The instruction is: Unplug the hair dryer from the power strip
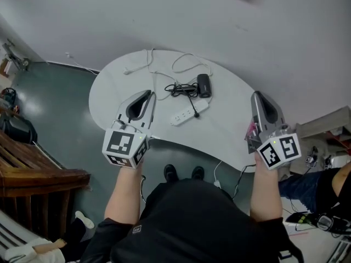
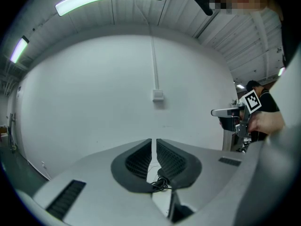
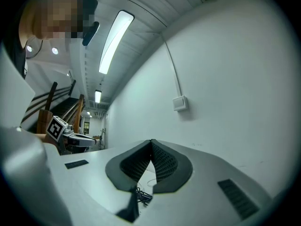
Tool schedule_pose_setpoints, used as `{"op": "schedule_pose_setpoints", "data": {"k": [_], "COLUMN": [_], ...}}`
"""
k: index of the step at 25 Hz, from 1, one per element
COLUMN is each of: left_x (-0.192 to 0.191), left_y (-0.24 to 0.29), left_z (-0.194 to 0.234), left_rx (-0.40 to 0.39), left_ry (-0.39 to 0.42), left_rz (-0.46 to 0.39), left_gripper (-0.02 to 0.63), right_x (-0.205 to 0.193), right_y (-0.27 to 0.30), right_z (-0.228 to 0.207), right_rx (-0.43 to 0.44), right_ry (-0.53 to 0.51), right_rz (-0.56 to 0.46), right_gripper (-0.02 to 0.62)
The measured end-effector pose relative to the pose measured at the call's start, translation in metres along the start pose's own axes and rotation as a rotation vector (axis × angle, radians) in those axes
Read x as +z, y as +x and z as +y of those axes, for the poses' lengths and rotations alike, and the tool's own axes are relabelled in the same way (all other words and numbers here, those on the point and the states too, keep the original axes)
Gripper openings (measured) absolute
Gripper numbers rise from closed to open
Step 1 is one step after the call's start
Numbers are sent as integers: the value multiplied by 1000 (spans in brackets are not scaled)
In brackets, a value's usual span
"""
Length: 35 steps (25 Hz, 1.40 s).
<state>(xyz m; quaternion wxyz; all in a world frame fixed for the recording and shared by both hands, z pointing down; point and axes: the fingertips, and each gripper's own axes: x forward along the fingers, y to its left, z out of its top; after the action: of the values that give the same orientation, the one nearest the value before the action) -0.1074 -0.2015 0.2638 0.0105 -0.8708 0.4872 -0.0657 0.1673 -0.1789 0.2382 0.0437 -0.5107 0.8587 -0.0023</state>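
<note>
Hair dryer (image 1: 204, 85) on white table (image 1: 230, 119)

The bare left forearm (image 1: 125, 193) and right forearm (image 1: 265, 193) reach forward from the torso, well apart and roughly parallel. The left gripper (image 1: 149, 95) points ahead and about level, with the left marker cube (image 1: 125, 145) at its wrist end. Its jaws stand a narrow slit apart, with nothing between the pads. The right gripper (image 1: 256, 95) also points ahead and about level, with the right marker cube (image 1: 281, 149) nearest the body. Its jaw tips meet, and nothing is gripped.
</note>
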Motion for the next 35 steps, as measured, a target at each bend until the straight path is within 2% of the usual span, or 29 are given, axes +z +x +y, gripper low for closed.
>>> {"op": "schedule_pose_setpoints", "data": {"k": [14, 35], "left_x": [-9, -16], "left_y": [10, 8], "left_z": [3, -5], "left_rx": [-10, -19], "left_ry": [-6, -5], "left_rz": [4, 18], "left_gripper": [37, 37], "right_x": [-23, -24], "right_y": [17, 19], "right_z": [14, 17], "right_rx": [12, 26], "right_ry": [22, 29], "right_rz": [34, 35], "right_gripper": [34, 34]}}
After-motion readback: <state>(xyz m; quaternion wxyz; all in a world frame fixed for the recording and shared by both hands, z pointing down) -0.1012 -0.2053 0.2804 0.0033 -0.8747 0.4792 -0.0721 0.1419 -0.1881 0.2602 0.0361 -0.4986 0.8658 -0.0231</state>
